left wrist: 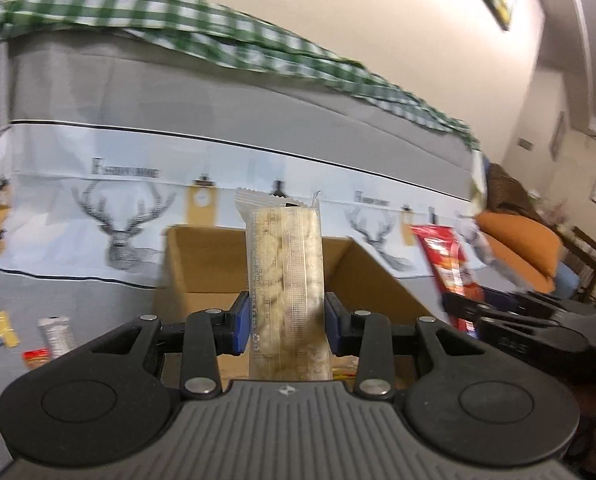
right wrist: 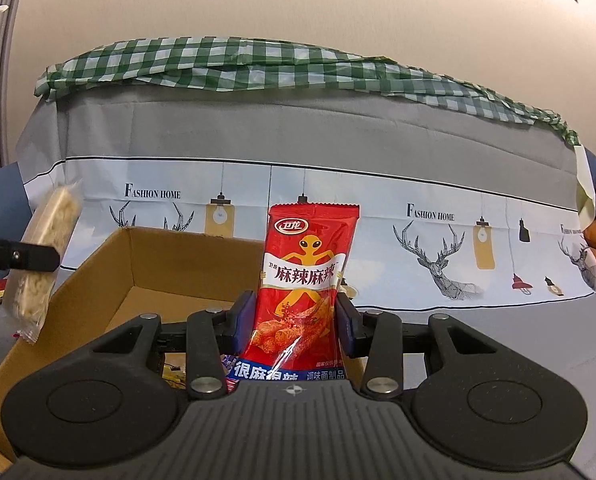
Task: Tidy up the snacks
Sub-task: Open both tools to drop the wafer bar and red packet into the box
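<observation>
While both grippers hang over the open cardboard box (right wrist: 146, 276), the left gripper (left wrist: 285, 322) has its blue pads clamped on a clear pack of pale puffed biscuits (left wrist: 285, 276), upright, above the box's near edge. Right gripper (right wrist: 294, 322) pinches a red spicy-strip snack packet (right wrist: 303, 280) — upright, over the box's right wall, just right of the biscuit pack. Loose snack packets (left wrist: 38, 336) lie on the grey cloth left of the box — a deer-print cover (right wrist: 437, 248) hangs behind it.

box (right wrist: 98, 280) contents mostly hidden | red pack (right wrist: 301, 292) btm hidden | left view blurred
</observation>
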The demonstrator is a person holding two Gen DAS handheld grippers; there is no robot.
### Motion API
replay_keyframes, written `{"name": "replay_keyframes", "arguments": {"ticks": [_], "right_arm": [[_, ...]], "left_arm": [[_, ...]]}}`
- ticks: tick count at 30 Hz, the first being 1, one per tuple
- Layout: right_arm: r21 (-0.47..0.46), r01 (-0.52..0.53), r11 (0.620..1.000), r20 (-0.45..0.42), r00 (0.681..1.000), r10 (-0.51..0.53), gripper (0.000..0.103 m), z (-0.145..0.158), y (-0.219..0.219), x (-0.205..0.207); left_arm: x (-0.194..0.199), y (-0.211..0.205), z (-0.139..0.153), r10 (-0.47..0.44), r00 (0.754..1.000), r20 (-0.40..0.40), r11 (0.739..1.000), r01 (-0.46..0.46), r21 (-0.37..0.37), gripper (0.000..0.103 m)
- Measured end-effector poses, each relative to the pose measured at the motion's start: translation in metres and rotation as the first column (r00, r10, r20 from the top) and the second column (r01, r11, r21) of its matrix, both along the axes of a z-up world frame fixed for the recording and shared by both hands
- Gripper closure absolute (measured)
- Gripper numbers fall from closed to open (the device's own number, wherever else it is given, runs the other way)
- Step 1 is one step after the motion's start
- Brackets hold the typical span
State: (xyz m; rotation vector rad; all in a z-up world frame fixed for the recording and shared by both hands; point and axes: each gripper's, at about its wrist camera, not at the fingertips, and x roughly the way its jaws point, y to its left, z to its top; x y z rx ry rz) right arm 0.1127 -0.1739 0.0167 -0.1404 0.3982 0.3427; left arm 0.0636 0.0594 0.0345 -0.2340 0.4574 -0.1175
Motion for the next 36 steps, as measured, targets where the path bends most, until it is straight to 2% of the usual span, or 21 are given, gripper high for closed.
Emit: {"name": "replay_keyframes", "arguments": {"ticks": [6,15,23,24,25,26,27,28,33,36], "right_arm": [[-0.007,0.002,1.0,-0.007,1.0,-0.002,0.059,-0.001,0.003,0.002],[-0.027,-0.012,1.0,-0.003,1.0,0.012,0.059,-0.001,0.008,0.002],[-0.027,-0.012,1.0,-0.01,1.0,0.012,0.059,-0.001,0.006,0.006],[-0.029,-0.011,1.0,-0.011,1.0,0.011,0.059,-0.002,0.007,0.006],[-0.033,-0.009,0.999,-0.01,1.0,0.008,0.058,-0.002,0.008,0.006],[-0.037,-0.003,0.999,-0.007,1.0,0.002,0.056,-0.002,0.009,0.006],[-0.044,0.009,0.999,-0.003,1.0,-0.009,0.048,-0.002,0.01,0.006],[-0.046,0.018,0.999,0.001,1.0,-0.018,0.038,-0.001,0.011,0.006],[-0.039,0.032,0.999,-0.004,0.999,-0.032,0.032,-0.002,0.013,0.006],[-0.047,0.03,0.998,-0.006,1.0,-0.03,0.03,-0.003,0.015,0.003]], "left_arm": [[0.001,-0.027,-0.005,-0.068,0.998,-0.007,0.996,0.069,0.054,0.062],[0.004,-0.041,-0.01,-0.1,0.995,-0.01,0.994,0.101,0.051,0.062],[0.005,-0.038,-0.008,-0.106,0.994,-0.01,0.994,0.106,0.03,0.062],[0.006,-0.037,-0.009,-0.117,0.993,-0.021,0.993,0.118,0.017,0.061],[0.008,-0.037,-0.011,-0.127,0.991,-0.039,0.992,0.128,0.004,0.051],[0.009,-0.038,-0.012,-0.124,0.991,-0.051,0.992,0.124,0.003,0.044],[0.009,-0.039,-0.012,-0.116,0.992,-0.052,0.993,0.117,0.012,0.037],[0.009,-0.039,-0.012,-0.112,0.992,-0.049,0.993,0.113,0.025,0.036],[0.005,-0.036,-0.013,-0.103,0.994,-0.044,0.994,0.105,0.044,0.036],[-0.004,-0.034,-0.013,-0.089,0.996,-0.014,0.994,0.09,0.062,0.036]]}}
